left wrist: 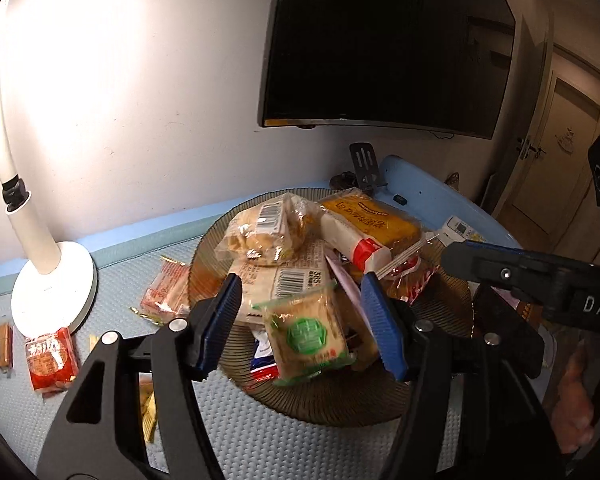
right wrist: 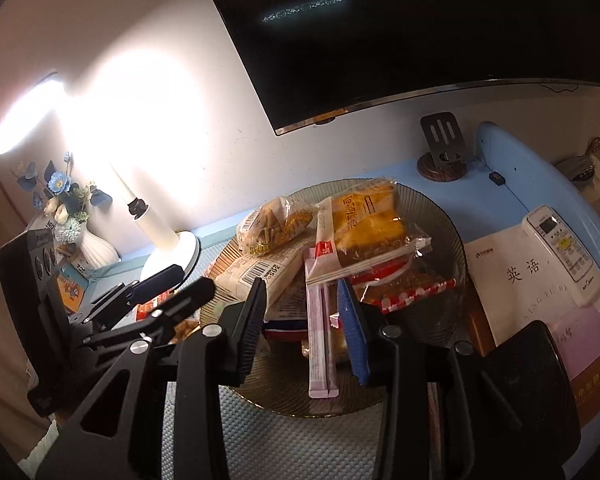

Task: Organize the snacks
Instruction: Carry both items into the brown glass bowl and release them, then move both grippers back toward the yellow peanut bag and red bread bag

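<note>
left gripper [left wrist: 300, 320] stands wide open, empty, straddling the green-label packet [left wrist: 310, 336] on the plate [left wrist: 340, 408] — close squarely across its middle.

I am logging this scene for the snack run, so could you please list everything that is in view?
plate: one, dark ribbed glass, on the mat, piled with snacks
green-label packet: one, at the pile's front
orange cake packet: one, at the pile's back
pink stick sachet: one, over the plate's near rim
red packets: two, on the mat left of the plate
lamp: one, white, at left
television: one, black, on the wall
remote: one, white, on a booklet at right
vase of flowers: one, white, behind the lamp
left hand-held gripper: open, around the green-label packet
right hand-held gripper: open over the plate
</note>
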`<action>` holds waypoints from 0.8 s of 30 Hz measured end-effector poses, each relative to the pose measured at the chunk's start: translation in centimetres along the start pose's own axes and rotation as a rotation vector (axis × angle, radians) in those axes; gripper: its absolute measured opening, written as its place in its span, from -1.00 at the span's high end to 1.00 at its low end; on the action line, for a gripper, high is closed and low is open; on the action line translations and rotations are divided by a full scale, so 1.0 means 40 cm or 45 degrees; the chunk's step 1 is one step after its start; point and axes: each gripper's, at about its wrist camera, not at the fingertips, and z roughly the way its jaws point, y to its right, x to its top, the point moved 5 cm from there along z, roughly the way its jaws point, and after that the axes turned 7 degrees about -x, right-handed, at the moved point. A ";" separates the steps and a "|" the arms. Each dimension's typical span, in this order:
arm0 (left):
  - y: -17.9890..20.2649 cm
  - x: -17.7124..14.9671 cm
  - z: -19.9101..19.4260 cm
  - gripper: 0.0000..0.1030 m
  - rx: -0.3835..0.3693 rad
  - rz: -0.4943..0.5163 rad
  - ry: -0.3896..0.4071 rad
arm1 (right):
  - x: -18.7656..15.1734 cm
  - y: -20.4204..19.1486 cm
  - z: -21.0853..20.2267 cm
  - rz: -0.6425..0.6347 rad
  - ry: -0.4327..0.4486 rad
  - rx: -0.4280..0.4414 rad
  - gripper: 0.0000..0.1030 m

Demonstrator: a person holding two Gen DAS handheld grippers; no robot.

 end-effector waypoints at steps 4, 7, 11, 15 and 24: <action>-0.075 -0.012 -0.060 -0.19 -0.013 -0.102 0.018 | -0.023 -0.010 -0.012 0.008 -0.017 0.027 0.17; -0.121 -0.026 -0.121 -0.18 0.013 -0.138 0.039 | -0.040 -0.041 -0.022 -0.008 -0.030 0.069 0.11; -0.187 -0.045 -0.225 -0.20 0.061 -0.204 0.103 | -0.068 -0.110 -0.034 -0.062 -0.052 0.119 0.02; -0.293 -0.086 -0.338 -0.20 0.123 -0.326 0.164 | -0.105 -0.202 -0.034 -0.130 -0.066 0.175 -0.04; -0.529 -0.314 -0.423 -0.19 0.376 -0.541 0.085 | -0.301 -0.427 0.154 -0.342 -0.251 0.206 -0.04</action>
